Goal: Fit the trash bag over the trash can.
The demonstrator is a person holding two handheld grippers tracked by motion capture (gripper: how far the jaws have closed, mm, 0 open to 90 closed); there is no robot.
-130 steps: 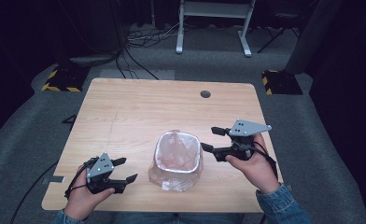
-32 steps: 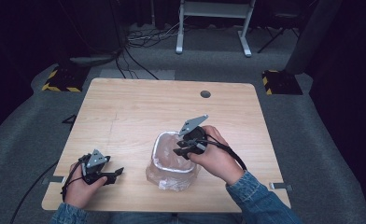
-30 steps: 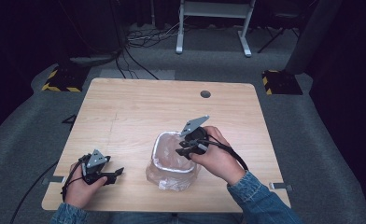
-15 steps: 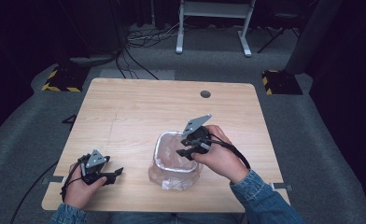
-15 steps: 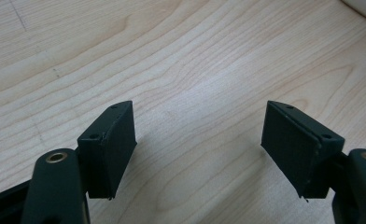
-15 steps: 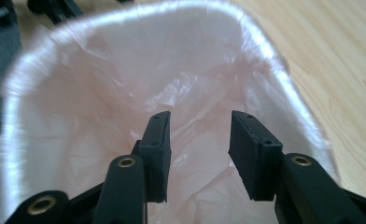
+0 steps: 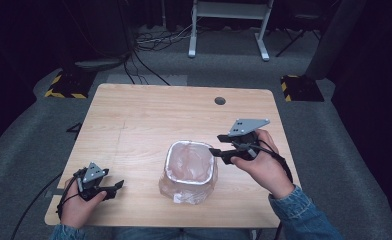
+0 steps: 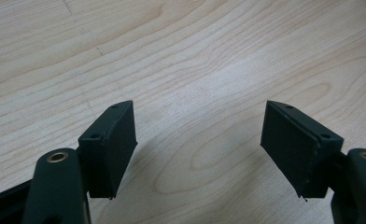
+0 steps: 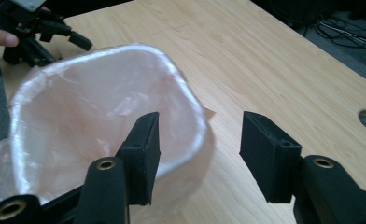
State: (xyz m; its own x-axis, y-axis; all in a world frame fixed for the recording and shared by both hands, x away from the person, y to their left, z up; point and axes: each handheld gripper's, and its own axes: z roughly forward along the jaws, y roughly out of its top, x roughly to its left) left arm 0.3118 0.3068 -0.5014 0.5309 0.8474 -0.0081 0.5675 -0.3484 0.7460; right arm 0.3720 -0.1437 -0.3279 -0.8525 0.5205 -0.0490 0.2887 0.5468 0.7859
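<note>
Jaws on my right gripper [image 7: 218,151] have just been opening, empty, just beside the rim of the translucent pinkish plastic-lined container [image 7: 189,167] at mid-table; my left gripper [image 7: 115,188] gapes wide, empty, over the pale wooden table [image 7: 149,115].

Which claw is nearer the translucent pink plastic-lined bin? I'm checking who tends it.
Right. The right claw hovers open just off the translucent pink plastic-lined bin's right rim; the left claw rests open, farther away near the table's front-left corner.
</note>
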